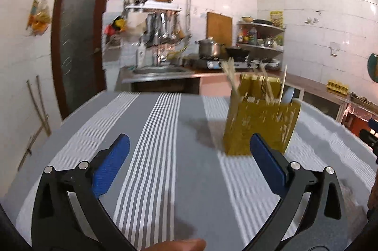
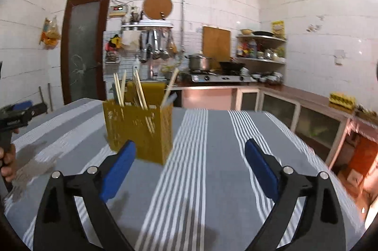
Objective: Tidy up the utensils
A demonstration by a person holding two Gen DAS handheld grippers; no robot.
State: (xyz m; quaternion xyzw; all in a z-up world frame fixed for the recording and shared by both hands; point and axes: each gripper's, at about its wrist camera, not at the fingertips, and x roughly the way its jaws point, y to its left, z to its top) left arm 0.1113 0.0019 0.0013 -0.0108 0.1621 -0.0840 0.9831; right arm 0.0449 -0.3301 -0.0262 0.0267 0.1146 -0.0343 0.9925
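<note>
Both grippers, left (image 1: pixel 190 144) and right (image 2: pixel 190 148), we see w/ jaws wide apart, nothing between; each hovers over striped cloth (image 1: pixel 153 132); yellow holder (image 1: pixel 261 125) stands upright on cloth, chopsticks (image 2: pixel 141 95) leaning inside it; holder sits ahead, between the two grippers; kitchen counter (image 2: pixel 307 97) behind.

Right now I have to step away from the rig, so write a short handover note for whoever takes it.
Left gripper: open, nothing between its fingers.
Right gripper: open, also empty.
The yellow utensil holder stands upright on the striped tablecloth, with chopsticks standing in it.
Done: every utensil in view appears to be in the holder.
Left: no loose utensils show on the cloth; check the areas outside both views before finishing.
</note>
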